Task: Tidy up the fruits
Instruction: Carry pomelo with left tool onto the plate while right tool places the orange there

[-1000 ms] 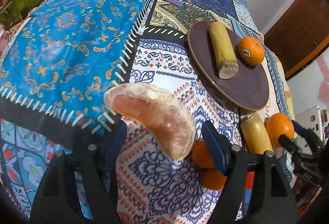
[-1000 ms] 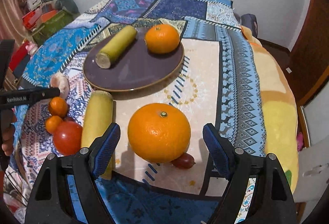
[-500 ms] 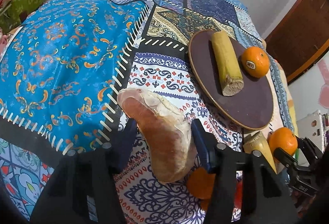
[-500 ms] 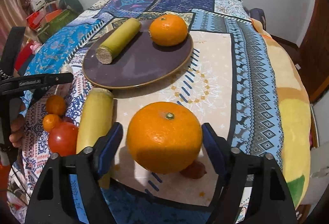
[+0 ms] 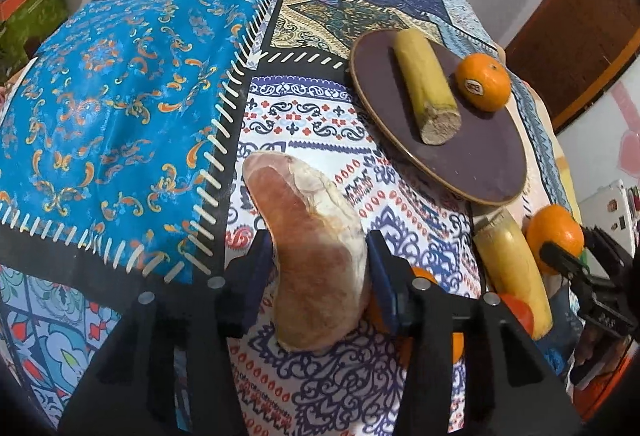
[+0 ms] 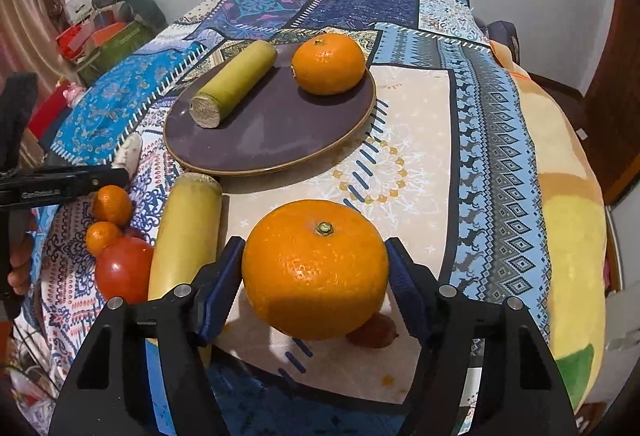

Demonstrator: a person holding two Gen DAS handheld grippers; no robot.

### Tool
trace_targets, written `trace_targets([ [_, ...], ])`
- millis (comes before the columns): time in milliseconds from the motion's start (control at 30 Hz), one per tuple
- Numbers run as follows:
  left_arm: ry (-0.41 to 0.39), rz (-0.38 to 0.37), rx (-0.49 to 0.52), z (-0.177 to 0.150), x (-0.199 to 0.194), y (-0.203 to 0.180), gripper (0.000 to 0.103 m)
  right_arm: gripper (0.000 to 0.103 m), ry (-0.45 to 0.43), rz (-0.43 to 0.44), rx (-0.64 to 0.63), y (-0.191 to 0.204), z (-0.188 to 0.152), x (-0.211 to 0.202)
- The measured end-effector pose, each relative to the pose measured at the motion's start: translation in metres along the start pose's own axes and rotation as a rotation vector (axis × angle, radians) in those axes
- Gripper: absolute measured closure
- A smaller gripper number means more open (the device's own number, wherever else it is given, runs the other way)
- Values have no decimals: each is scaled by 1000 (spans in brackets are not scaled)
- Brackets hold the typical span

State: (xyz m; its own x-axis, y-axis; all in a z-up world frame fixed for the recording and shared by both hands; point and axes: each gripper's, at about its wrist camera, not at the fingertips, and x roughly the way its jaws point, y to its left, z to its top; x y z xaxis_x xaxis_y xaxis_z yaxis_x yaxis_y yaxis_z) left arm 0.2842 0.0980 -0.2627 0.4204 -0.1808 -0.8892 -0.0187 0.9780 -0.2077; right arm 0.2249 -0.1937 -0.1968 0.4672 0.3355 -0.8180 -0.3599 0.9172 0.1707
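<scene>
My left gripper (image 5: 318,270) is shut on a pinkish pomelo wedge (image 5: 310,248), held over the patterned cloth. My right gripper (image 6: 314,276) is shut on a large orange (image 6: 315,270); the blue pads touch both its sides. A dark purple plate (image 6: 276,140) holds a sugarcane piece (image 6: 236,86) and an orange (image 6: 329,63); the plate also shows in the left wrist view (image 5: 480,152). A second sugarcane piece (image 6: 186,236) lies on the cloth beside my right gripper.
Two small tangerines (image 6: 112,204), (image 6: 102,236) and a red tomato (image 6: 124,268) lie left of the loose sugarcane. A small brown fruit (image 6: 374,330) sits under the held orange. Boxes and clutter (image 6: 100,36) stand beyond the table's far left edge.
Both grippers closed from open onto their fruit: the left on the pomelo wedge, the right on the large orange. Both views shifted slightly closer to the plate.
</scene>
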Motion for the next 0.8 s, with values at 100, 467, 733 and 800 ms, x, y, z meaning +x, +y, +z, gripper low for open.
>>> trace_targets([
  [100, -17, 33, 11, 2, 5, -5, 56, 36, -8, 15, 3, -1, 0, 0],
  [467, -56, 37, -6, 10, -12, -4, 59, 37, -53, 34, 13, -9, 9, -12],
  [733, -181, 36, 44, 23, -60, -22, 59, 37, -106, 17, -21, -7, 27, -22],
  [800, -203, 26, 56, 28, -67, -29, 59, 37, -122, 15, -28, -6, 34, -23],
])
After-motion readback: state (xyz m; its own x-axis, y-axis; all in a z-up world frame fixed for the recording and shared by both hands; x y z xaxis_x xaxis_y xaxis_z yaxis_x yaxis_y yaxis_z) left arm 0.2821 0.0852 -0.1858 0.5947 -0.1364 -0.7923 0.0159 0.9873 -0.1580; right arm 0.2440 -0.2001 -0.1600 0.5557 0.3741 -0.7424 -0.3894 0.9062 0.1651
